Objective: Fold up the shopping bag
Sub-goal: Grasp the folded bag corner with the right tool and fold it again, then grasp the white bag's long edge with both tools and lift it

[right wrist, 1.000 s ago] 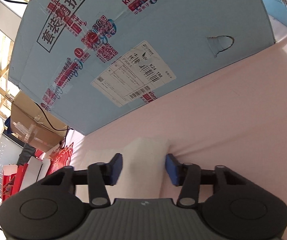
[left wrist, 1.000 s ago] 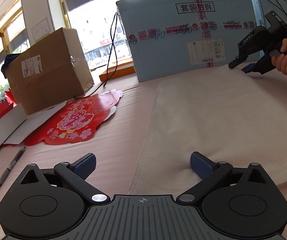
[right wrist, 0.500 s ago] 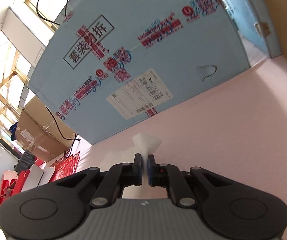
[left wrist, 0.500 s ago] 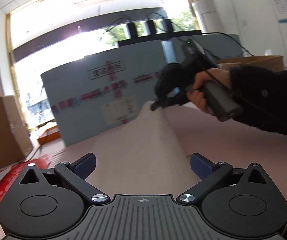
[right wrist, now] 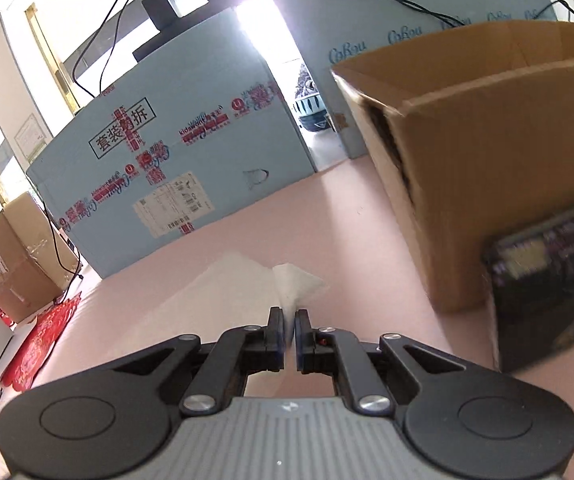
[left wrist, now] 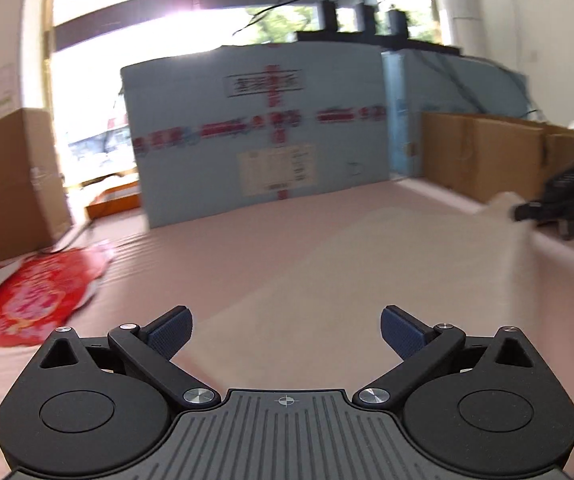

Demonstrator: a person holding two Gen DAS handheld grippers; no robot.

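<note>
**Mira:** Right gripper (right wrist: 289, 322) first: what is it doing?

**Tom:** Its jaws are pinched together on a corner of the white shopping bag (right wrist: 247, 288). A small peak of fabric sticks up just past the pads, and the rest of the bag trails away to the left over the pink desk (right wrist: 327, 216).

**Mira:** And the left gripper (left wrist: 286, 330)?

**Tom:** Spread wide, blue pads well apart, nothing between them. It hangs over the near edge of the bag.

**Mira:** Where does the bag lie from that side?

**Tom:** In the left wrist view the shopping bag (left wrist: 387, 256) spreads from the near middle of the desk out to the right, where its far corner rises to the right gripper (left wrist: 527, 213) at the frame's edge. That view is blurred, so fine detail is lost.

**Mira:** What else is around?

**Tom:** A large blue box (right wrist: 175, 160) with red tape and a shipping label stands at the far side. A brown cardboard box (right wrist: 487, 168) sits close on the right, with a dark package (right wrist: 547, 276) leaning at its near side. On the far left sits another brown carton (right wrist: 15, 252), and a red paper decoration (left wrist: 35, 296) lies flat on the desk near it.
</note>
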